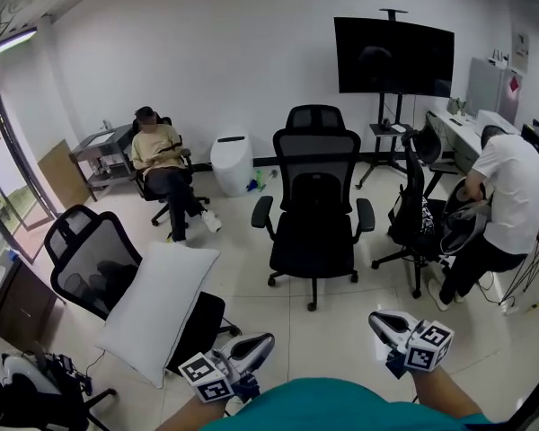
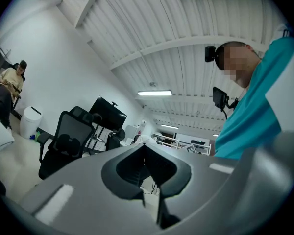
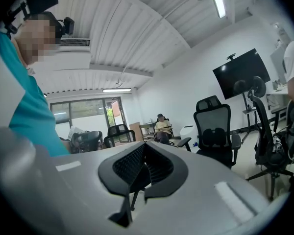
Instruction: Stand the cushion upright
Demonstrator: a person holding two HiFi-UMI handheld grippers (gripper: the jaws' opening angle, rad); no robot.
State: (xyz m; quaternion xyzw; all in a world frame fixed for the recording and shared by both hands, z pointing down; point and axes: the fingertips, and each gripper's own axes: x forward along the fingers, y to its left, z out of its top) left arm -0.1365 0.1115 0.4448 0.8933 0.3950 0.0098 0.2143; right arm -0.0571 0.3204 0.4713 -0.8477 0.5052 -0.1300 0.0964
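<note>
Bottom centre shows a teal shirt (image 1: 341, 407); the pale grey left gripper (image 1: 264, 340) and right gripper (image 1: 378, 319) each carry a black-and-white marker cube (image 1: 428, 346).

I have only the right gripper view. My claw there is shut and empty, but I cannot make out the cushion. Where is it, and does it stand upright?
Observer: Not upright. In the head view the white cushion leans tilted against the black mesh chair at the left.
Operator: How is the left gripper?
Observer: Its claw is shut, with nothing in it.
Operator: Does it touch the cushion?
Observer: No, the head view shows a gap between them.
</note>
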